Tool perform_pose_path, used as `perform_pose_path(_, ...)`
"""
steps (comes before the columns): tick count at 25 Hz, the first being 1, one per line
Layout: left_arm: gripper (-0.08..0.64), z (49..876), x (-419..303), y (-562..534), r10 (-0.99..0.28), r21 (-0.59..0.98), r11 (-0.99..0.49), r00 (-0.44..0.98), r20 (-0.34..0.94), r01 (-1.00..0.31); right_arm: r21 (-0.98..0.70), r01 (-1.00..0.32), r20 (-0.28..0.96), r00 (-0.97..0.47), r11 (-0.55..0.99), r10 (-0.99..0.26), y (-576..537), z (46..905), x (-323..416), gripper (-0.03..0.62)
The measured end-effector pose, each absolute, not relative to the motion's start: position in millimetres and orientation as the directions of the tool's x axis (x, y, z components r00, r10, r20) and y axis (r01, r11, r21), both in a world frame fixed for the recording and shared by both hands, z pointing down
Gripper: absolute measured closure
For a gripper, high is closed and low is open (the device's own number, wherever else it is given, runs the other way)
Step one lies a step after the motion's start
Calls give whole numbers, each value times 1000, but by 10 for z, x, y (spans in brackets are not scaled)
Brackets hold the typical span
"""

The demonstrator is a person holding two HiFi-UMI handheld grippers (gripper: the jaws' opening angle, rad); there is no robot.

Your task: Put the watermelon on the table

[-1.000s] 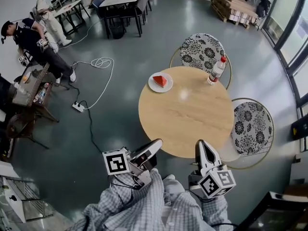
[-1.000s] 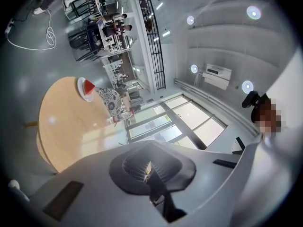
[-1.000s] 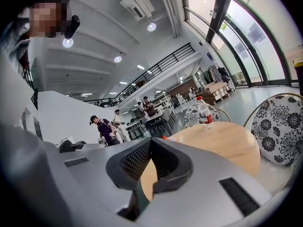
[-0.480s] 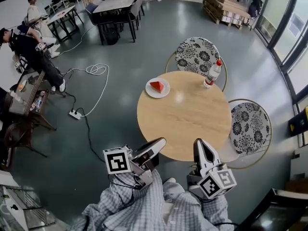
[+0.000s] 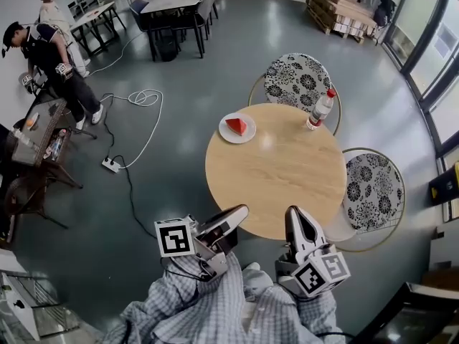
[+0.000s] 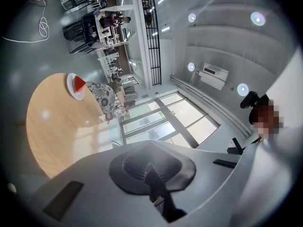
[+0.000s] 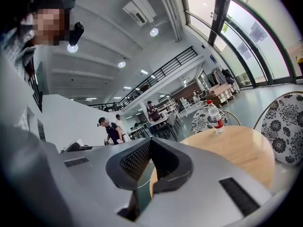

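Fingers of the left gripper (image 5: 239, 211) are pressed together, with nothing in them. The right gripper (image 5: 294, 212) has its fingers pressed together too, and they are empty. Both grippers are at the near edge of the round tabletop (image 5: 276, 178), the left at about 7 o'clock and the right at about 6 o'clock. The red watermelon (image 5: 236, 125) slice sits on a white plate (image 5: 226, 135) at about 11 o'clock on the tabletop, well apart from both grippers. A bottle (image 5: 320, 109) with a red cap stands at about 1 o'clock. One flowery chair (image 5: 300, 79) is at 12 o'clock.
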State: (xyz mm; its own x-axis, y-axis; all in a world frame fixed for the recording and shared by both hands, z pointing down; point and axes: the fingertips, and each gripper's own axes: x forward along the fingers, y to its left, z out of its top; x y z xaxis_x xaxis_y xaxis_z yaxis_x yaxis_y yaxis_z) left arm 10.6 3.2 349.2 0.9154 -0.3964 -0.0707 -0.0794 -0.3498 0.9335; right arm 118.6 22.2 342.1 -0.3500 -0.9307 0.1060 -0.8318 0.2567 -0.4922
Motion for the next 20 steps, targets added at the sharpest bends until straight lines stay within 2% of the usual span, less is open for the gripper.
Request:
perform_pose_path(7,554,3491,137,61,-386,946,-322,918,-86,-47,-516,-818,101,-354,255,-930,246,3444,1181,584)
perform_pose_path(10,554,3582,101,68,-369,935,-342,928,-45,-90,-514,-820,105,-352,253,-930,244,3457,1183,584)
perform_pose_path(14,554,3497,136,68,-375,947,-318,923,-86,-41,-519,-821,103,-337,238,-936,235,3444,1235,584)
perform_pose_path(20,554,3568,113,95,-370,942,-327,927,-61,-69,-517,-823,114,-339,236,-934,264,3467,1254,584)
